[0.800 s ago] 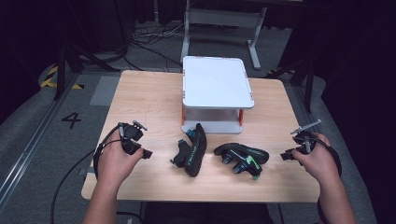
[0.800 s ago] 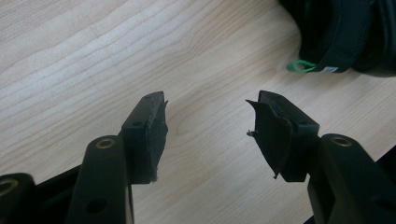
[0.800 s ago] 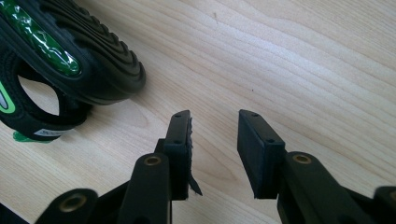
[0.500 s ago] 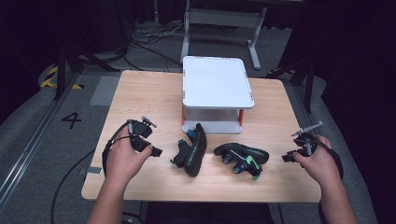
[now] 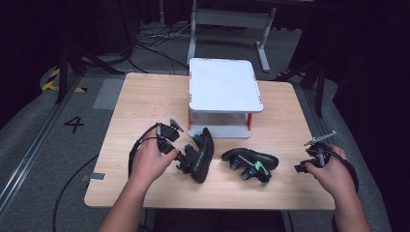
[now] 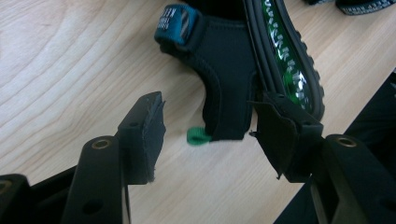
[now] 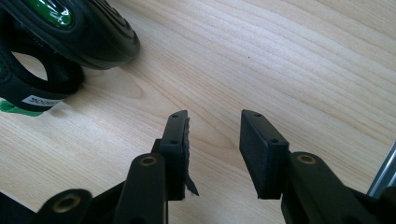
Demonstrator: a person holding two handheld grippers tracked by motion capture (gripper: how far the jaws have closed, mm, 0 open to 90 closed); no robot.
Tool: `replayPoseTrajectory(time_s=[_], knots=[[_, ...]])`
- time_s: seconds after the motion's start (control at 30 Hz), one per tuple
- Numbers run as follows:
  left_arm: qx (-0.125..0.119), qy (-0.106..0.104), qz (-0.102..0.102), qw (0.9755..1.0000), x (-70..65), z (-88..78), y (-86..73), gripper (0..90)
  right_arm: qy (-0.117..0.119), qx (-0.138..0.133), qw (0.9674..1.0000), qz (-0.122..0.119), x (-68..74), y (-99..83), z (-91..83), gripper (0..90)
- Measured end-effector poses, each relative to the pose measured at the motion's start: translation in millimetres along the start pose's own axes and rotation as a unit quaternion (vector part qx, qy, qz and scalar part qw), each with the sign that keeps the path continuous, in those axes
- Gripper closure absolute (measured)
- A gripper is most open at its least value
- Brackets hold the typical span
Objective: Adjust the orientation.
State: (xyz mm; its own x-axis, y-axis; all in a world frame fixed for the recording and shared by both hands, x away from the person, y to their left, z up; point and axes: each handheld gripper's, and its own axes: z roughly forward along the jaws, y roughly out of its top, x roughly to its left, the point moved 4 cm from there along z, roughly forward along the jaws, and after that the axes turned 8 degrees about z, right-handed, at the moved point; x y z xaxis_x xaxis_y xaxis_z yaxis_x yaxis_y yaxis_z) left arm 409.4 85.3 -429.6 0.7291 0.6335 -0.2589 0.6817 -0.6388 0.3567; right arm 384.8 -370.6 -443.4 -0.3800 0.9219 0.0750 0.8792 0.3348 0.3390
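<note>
Dark flooring and cables surround a pale wooden desk (image 5: 145, 111). At its far centre stands a white two-tier stand (image 5: 225, 89). Near it lie two black sandals with green soles: the left sandal (image 5: 199, 154) on edge, the right sandal (image 5: 251, 163) well apart from it. The left gripper (image 6: 208, 133) has its jaws apart, straddling the left sandal's black strap (image 6: 229, 88); one jaw touches the sole edge. The right gripper (image 7: 215, 147) rests at the near right, jaws apart over bare wood. Judgement: the step is grasping this sandal; centre the strap between the jaws before closing, lest it slip.
</note>
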Motion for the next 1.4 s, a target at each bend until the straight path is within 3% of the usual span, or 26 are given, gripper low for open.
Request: replayPoseTrajectory(time_s=[0.33,0.5,0.63,0.8,1.03,1.33,1.4], knots=[[0.018,-0.017,-0.014,0.9996,5.0,19.1,5.1,42.6,-0.003,0.005,0.9999,-0.008,4.0,1.9,3.6,63.0],[0.010,-0.053,-0.009,0.9985,4.6,24.8,3.5,46.1,-0.003,0.004,0.9999,-0.014,5.3,3.7,4.2,63.1],[0.006,-0.088,0.000,0.9961,-0.5,29.6,4.3,60.2,-0.003,0.000,0.9998,-0.019,6.9,5.3,2.7,63.3],[0.001,-0.097,-0.005,0.9952,-4.0,31.0,5.2,71.2,-0.004,-0.003,0.9998,-0.018,5.7,5.5,1.4,63.6],[-0.011,-0.092,-0.007,0.9957,-10.0,27.5,5.9,83.3,-0.005,-0.006,0.9998,-0.018,5.2,4.4,-0.5,64.4],[-0.040,-0.108,0.002,0.9933,-18.6,17.2,6.5,87.1,-0.004,-0.012,0.9998,-0.015,4.3,4.2,-3.1,64.7],[-0.046,-0.101,0.008,0.9938,-19.4,9.7,5.0,87.2,-0.003,-0.011,0.9998,-0.017,3.8,4.6,-3.3,64.7]])
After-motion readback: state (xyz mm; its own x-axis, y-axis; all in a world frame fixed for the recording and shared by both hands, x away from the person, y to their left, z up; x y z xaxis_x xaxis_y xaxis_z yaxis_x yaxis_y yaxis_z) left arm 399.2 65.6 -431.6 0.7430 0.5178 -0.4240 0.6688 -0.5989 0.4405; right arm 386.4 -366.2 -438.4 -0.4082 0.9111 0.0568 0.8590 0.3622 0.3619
